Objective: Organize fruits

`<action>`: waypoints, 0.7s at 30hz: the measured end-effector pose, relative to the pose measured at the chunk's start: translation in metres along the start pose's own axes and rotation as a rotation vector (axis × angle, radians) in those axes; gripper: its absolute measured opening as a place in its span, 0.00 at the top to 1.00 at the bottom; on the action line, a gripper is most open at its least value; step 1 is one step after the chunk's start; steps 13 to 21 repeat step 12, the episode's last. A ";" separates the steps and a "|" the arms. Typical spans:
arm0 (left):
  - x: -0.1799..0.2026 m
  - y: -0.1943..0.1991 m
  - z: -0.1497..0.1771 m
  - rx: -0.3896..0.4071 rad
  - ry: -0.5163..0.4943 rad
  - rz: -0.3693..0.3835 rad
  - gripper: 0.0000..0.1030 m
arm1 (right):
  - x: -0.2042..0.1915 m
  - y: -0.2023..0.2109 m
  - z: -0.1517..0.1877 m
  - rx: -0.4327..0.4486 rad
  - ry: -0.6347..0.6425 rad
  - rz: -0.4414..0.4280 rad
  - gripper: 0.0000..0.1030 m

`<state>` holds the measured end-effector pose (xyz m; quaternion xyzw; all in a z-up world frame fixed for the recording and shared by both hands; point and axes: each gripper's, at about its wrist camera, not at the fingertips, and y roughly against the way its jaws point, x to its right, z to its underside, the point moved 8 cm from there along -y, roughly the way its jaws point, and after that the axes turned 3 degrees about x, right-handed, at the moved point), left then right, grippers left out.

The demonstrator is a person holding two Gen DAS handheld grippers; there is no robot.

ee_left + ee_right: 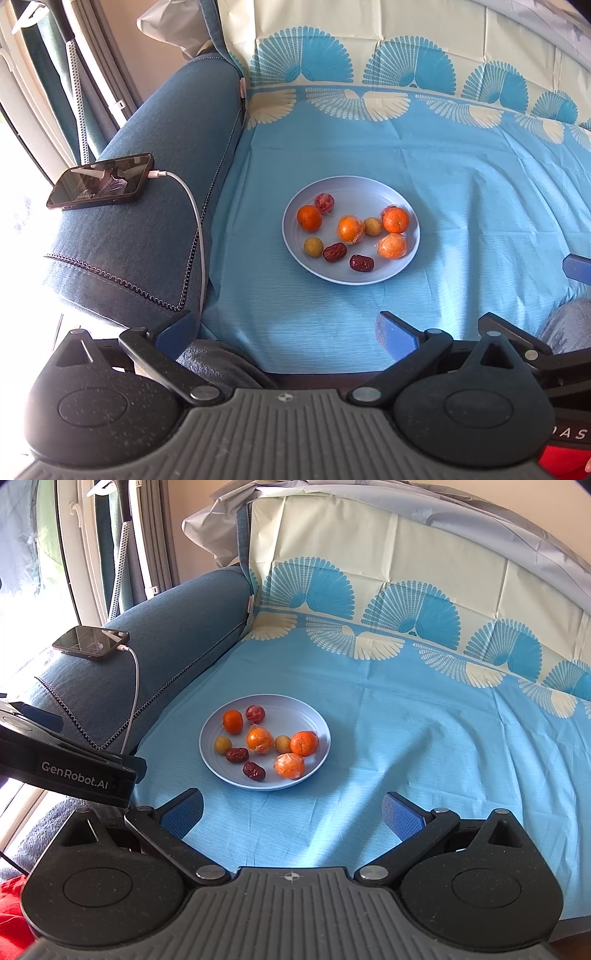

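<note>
A pale blue plate (295, 229) (314, 723) rests on the blue cloth and holds several fruits: oranges (309, 218) (232, 721), some in clear wrap (392, 246) (289, 765), two yellow-green round fruits (313, 246) (223, 745), two dark red dates (361, 263) (254, 771) and a wrapped red fruit (324, 202) (255, 714). My left gripper (284, 334) is open, short of the plate, nothing between its fingers. My right gripper (291, 812) is open too, just before the plate's near rim. The left gripper's body (70, 768) shows at the left of the right wrist view.
The blue cloth (461, 206) (424, 738) covers a sofa seat and backrest. A blue armrest (155, 206) (173, 635) rises left of the plate, carrying a phone (100, 181) (90, 641) with a white cable (195, 221). A grey-clad leg (569, 325) lies at the right.
</note>
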<state>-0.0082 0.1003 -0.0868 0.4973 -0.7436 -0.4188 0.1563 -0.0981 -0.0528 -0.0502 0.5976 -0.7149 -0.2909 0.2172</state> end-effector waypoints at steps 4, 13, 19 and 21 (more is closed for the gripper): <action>0.000 -0.001 0.001 -0.003 0.001 0.001 0.00 | 0.000 0.000 0.000 0.000 0.000 0.000 0.01; -0.003 0.000 0.000 0.010 0.007 -0.001 0.00 | 0.001 0.000 0.000 -0.002 0.001 -0.004 0.01; -0.003 0.000 0.000 0.010 0.007 -0.001 0.00 | 0.001 0.000 0.000 -0.002 0.001 -0.004 0.01; -0.003 0.000 0.000 0.010 0.007 -0.001 0.00 | 0.001 0.000 0.000 -0.002 0.001 -0.004 0.01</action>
